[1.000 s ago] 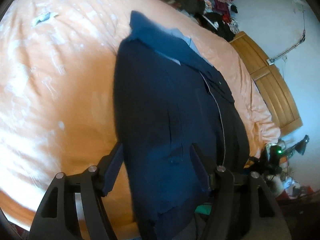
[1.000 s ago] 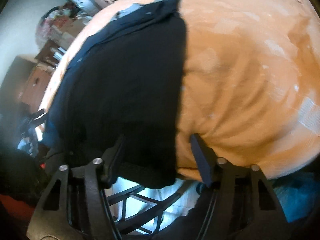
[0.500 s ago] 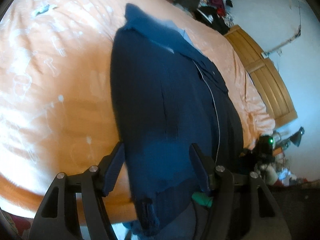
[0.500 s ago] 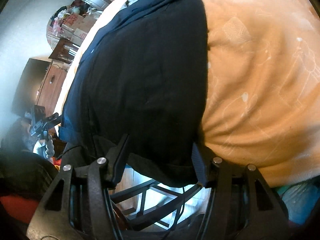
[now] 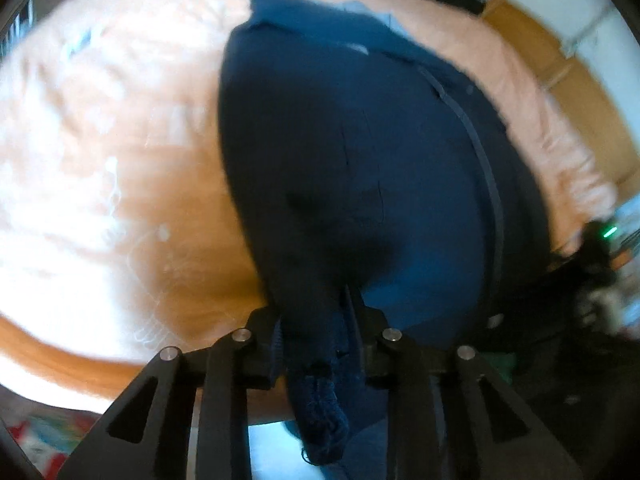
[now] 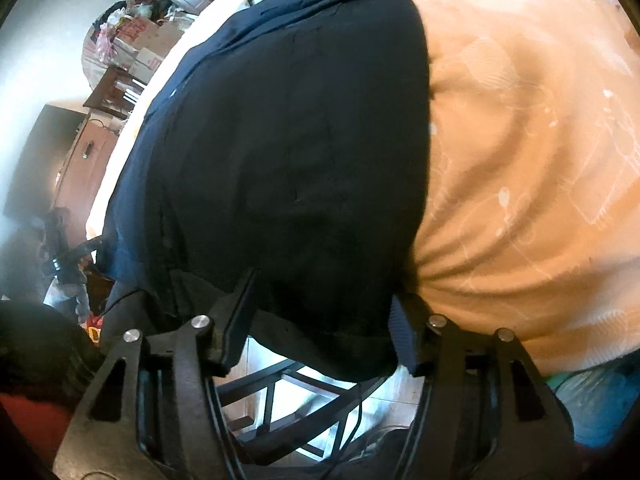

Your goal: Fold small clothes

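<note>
Left gripper [image 5: 316, 320]: its fingers [image 5: 264, 336] are drawn close together, clamped on a bunched fold at the hem of the navy garment [image 5: 360, 152]; a wad of cloth hangs down past them.
Right gripper [image 6: 320, 320]: fingers [image 6: 402, 332] spread wide apart, one on each side of the garment's hem [image 6: 320, 344], which hangs loose between them; whether they touch the cloth cannot be told.
Pose: both grippers point forward along the garment from the bed's near edge, low over it.
Navy garment: lies flat on the orange bedcover [image 5: 100, 152], collar toward the far edge, hem draped over the near edge.
Bedcover: creased into folds beside the right gripper [image 6: 500, 240].
Left view: blurred.
</note>
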Motion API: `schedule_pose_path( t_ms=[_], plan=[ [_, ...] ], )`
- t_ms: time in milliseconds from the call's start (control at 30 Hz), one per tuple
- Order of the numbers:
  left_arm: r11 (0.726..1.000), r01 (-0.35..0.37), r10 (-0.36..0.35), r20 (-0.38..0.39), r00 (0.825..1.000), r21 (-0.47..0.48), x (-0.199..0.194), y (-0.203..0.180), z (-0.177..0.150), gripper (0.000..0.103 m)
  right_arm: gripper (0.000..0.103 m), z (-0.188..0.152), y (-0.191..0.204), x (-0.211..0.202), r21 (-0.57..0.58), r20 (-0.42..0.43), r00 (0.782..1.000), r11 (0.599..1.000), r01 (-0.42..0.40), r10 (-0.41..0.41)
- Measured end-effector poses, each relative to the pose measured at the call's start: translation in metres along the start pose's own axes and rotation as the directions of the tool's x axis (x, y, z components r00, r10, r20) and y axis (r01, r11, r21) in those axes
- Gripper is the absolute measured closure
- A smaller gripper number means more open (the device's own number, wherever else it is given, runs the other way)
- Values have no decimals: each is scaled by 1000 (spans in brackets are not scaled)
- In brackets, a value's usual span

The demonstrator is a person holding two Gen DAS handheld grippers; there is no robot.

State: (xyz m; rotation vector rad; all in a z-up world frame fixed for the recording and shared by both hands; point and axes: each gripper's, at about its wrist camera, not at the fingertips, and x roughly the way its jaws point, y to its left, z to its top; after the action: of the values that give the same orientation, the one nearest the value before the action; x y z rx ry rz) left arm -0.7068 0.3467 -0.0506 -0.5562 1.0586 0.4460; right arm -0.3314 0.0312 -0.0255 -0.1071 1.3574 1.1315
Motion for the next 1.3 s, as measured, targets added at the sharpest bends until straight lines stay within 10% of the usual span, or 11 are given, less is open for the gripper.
schedule_pose_path(
  t_ms=[267, 800, 967, 1067, 1200, 1300],
  plan=[
    [994, -71, 71, -1, 997, 84, 10, -30, -2, 29, 39, -1, 1, 1, 3, 8, 1000, 1000, -1, 1],
    [998, -46, 46, 2, 999, 54, 10, -28, 0, 27, 39, -1, 0, 2, 7, 12, 1000, 1000, -12, 12],
    [994, 97, -96, 29, 995, -50, 2, -5, 1, 20, 40, 0, -3, 0, 14, 15, 1000, 1000, -25, 24],
    [986, 137, -134, 45, 990, -93, -5, 12, 0, 37, 41, -1, -5, -1, 15, 20, 999, 1000, -28, 27],
    [977, 150, -141, 66, 988, -153, -11, 36, -7, 89, 49, -1, -7, -3, 22, 28, 1000, 1000, -10, 9],
    [979, 150, -140, 81, 987, -135, -11, 33, -11, 90, 60, -2, -9, -6, 28, 34, 999, 1000, 3, -4]
  ],
)
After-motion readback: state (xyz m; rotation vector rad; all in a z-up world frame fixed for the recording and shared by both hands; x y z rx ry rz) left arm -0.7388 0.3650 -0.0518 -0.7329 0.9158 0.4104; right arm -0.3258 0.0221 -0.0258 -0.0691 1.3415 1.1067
